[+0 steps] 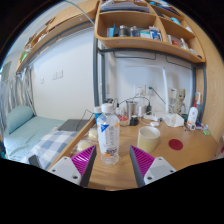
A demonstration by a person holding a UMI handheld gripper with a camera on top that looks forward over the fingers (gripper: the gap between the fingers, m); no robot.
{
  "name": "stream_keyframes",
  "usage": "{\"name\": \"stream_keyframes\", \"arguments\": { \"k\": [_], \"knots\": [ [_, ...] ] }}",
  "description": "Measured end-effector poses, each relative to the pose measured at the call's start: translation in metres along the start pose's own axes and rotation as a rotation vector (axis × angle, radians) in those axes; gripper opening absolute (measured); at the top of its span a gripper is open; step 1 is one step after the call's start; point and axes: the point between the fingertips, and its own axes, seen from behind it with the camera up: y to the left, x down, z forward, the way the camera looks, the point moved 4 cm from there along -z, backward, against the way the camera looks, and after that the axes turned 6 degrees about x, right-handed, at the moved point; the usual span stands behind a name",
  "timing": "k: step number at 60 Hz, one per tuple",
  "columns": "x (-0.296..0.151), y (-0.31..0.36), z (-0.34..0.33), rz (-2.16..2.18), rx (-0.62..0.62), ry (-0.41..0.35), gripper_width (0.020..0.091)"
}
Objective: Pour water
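Jaws: spread apart, the two pink pads flanking the lower part of a water bottle; whether the pads press on it cannot be told, as small gaps seem to show at either side
Water bottle: clear plastic with a white cap, upright, standing between the jaws on the wooden tabletop
Cup: pale, open-topped, just beyond the right pad and beside the bottle, apart from it
Red coaster: flat on the tabletop, farther right of the cup
Clutter behind: a kettle-like vessel and small bottles at the back of the tabletop, shelves above
Bed: to the left, beside the tabletop
Progress: early by my judgement; the bottle is upright and capped, nothing poured yet
Left to do: grip firmly, lift, tilt over the cup, presumably once the cap is off
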Motion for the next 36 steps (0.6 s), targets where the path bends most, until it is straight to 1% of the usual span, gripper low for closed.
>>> {"name": "stream_keyframes", "arguments": {
  "k": [3,6,8,15,27,30,31,32,33,36],
  "knots": [
    [0.001,0.018,0.008,-0.016,-0.003,0.004,0.0665],
    [0.019,0.063,0.043,-0.003,-0.01,0.002,0.0665],
    [0.02,0.074,0.051,0.002,-0.009,-0.002,0.0666],
    [0.017,0.078,0.075,0.004,0.025,-0.009,0.0666],
    [0.013,0.07,0.107,0.023,0.076,-0.044,0.0663],
    [0.012,0.073,0.113,0.026,0.069,-0.06,0.0647],
    [0.01,0.073,0.114,0.029,0.07,-0.074,0.0628],
    [0.008,0.071,0.115,0.03,0.077,-0.086,0.0594],
    [0.008,0.07,0.117,0.033,0.086,-0.09,0.0538],
    [0.008,0.069,0.12,0.044,0.094,-0.1,0.052]
  ]
}}
